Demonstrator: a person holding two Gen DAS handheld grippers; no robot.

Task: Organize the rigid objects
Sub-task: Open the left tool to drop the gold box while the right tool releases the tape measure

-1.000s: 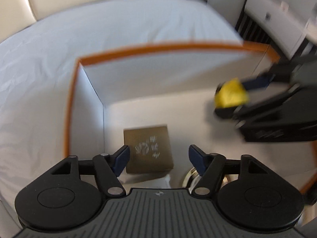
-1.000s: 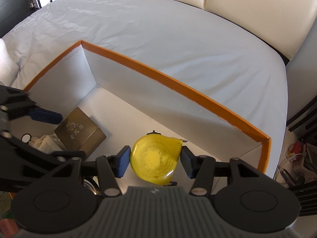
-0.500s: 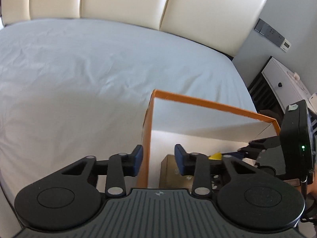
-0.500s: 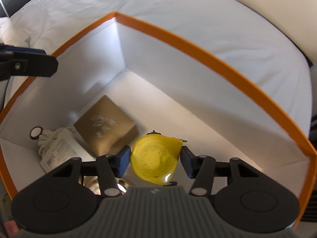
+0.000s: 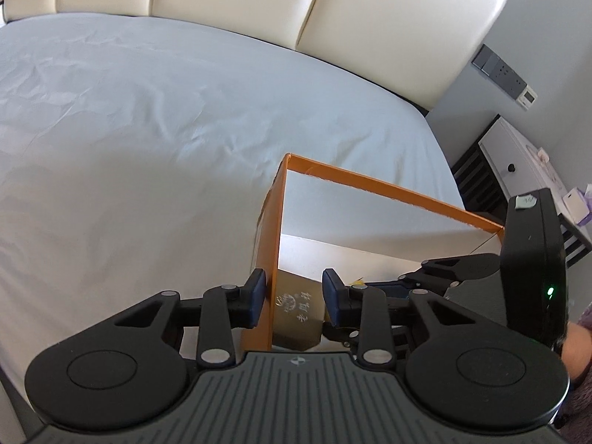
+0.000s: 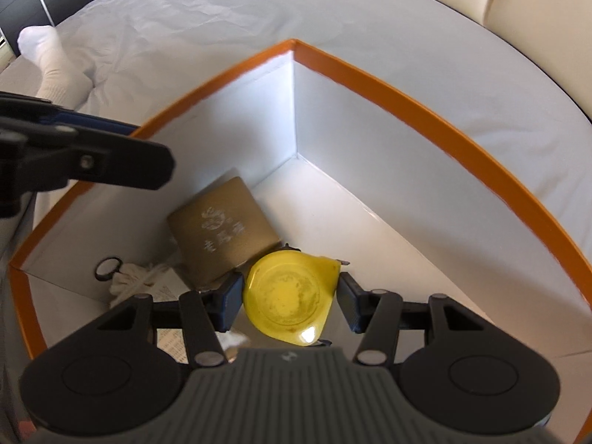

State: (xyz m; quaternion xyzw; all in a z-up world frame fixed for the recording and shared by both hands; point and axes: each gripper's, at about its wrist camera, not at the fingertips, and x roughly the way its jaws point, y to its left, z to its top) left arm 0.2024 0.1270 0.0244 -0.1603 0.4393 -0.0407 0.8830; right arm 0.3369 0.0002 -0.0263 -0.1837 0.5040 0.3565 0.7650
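An orange-rimmed white box [image 6: 436, 111] sits on the bed. My right gripper [image 6: 288, 298] is down inside it with a yellow tape measure [image 6: 290, 298] between its fingers; the jaws stand slightly apart from it. A gold box [image 6: 222, 229] lies just left of the tape measure, also in the left wrist view [image 5: 296, 305]. My left gripper [image 5: 292, 298] is open, straddling the box's left wall [image 5: 275, 244]. It shows in the right wrist view [image 6: 122, 159] at the left rim.
White cloth and a paper [image 6: 148, 277] and a small round ring [image 6: 107, 268] lie in the box's left corner. The grey bedsheet [image 5: 148, 148] spreads around. A white sock [image 6: 55, 70] lies at the left. A nightstand [image 5: 536, 174] stands at the right.
My right gripper lowered the tape measure into the box beside the gold box and its jaws loosened. My left gripper drew back and left, over the box's left wall.
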